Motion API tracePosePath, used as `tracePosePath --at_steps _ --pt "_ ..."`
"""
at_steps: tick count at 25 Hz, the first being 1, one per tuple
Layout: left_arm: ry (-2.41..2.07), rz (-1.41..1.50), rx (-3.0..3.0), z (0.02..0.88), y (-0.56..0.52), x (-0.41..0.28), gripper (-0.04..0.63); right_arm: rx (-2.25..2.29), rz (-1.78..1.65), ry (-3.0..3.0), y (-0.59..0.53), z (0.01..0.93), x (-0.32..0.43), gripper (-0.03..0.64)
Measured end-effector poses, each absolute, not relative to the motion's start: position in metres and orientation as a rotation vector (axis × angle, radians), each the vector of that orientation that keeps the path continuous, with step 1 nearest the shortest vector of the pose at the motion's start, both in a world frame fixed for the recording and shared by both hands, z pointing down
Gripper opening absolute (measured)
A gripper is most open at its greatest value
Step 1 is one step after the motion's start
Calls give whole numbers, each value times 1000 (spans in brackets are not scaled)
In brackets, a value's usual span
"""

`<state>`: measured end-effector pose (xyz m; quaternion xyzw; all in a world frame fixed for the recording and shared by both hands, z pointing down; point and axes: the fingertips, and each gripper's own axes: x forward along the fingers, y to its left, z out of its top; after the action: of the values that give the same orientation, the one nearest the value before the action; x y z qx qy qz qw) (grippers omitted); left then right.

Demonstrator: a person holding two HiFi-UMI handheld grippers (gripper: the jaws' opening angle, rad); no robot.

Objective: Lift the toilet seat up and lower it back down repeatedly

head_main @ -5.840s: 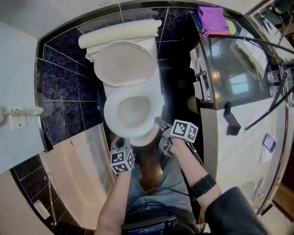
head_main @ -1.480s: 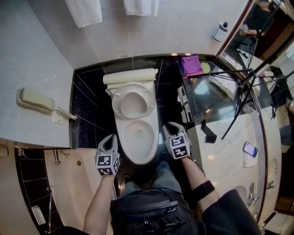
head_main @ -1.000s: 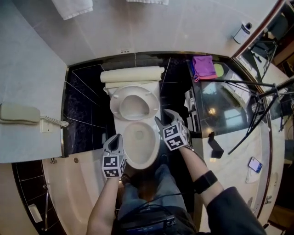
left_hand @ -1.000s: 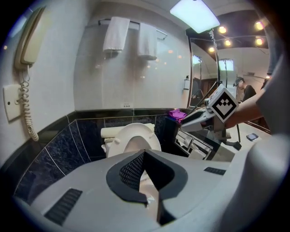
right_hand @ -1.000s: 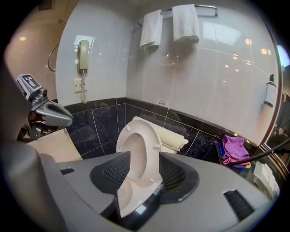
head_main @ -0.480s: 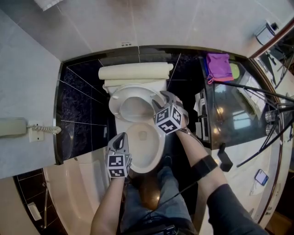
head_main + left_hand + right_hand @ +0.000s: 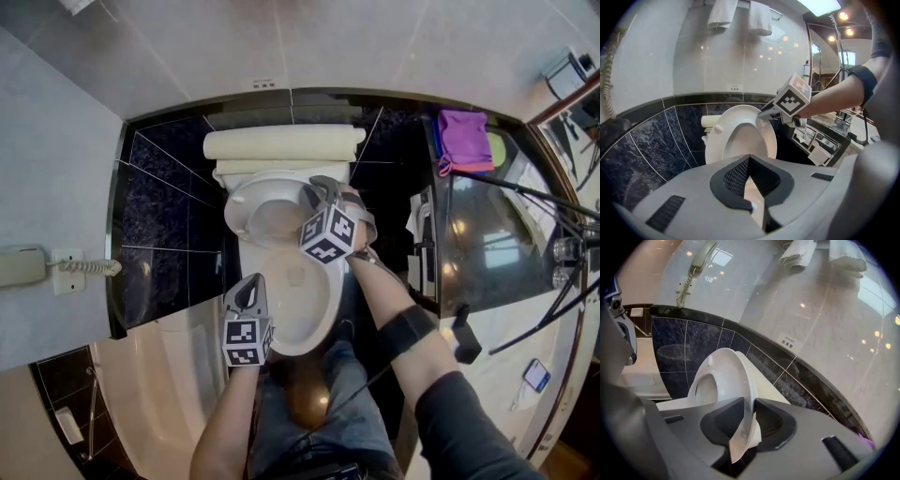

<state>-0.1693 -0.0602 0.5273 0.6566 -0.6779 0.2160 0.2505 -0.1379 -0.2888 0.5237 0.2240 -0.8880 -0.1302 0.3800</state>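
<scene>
The white toilet seat [image 7: 246, 212] stands raised against the lid and cistern [image 7: 281, 142], above the open bowl [image 7: 302, 302]. My right gripper [image 7: 317, 191] is at the seat's upper right rim. Its jaws have just been closing, and in the right gripper view the seat [image 7: 719, 376] has its edge between the pads of the right gripper [image 7: 747, 423], which press on it. My left gripper [image 7: 248, 287] hangs at the bowl's front left, jaws together and empty. The left gripper view shows the left gripper [image 7: 749, 163] pointing at the seat [image 7: 721, 136], with the right gripper [image 7: 765, 111] at the seat's rim.
A wall phone [image 7: 26, 266] hangs at the left, a bathtub [image 7: 159, 375] lies at the lower left. At the right is a dark glass counter [image 7: 478, 234] with a purple cloth [image 7: 464, 127]. Dark tiles surround the toilet. Towels [image 7: 723, 13] hang above.
My right gripper moved from beside the bowl up and left to the raised seat's rim and closed on it. The left gripper sank slightly beside the bowl.
</scene>
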Motion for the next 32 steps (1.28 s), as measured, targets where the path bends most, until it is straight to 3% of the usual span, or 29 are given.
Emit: tracePosePath --at_steps 9,32 --pt "-1803 600 1737 552 -39 -162 0 569 -367 -2255 -270 518 -132 91" --pt "-1707 566 1746 575 22 -139 0 457 -650 -2159 -87 523 -68 87"
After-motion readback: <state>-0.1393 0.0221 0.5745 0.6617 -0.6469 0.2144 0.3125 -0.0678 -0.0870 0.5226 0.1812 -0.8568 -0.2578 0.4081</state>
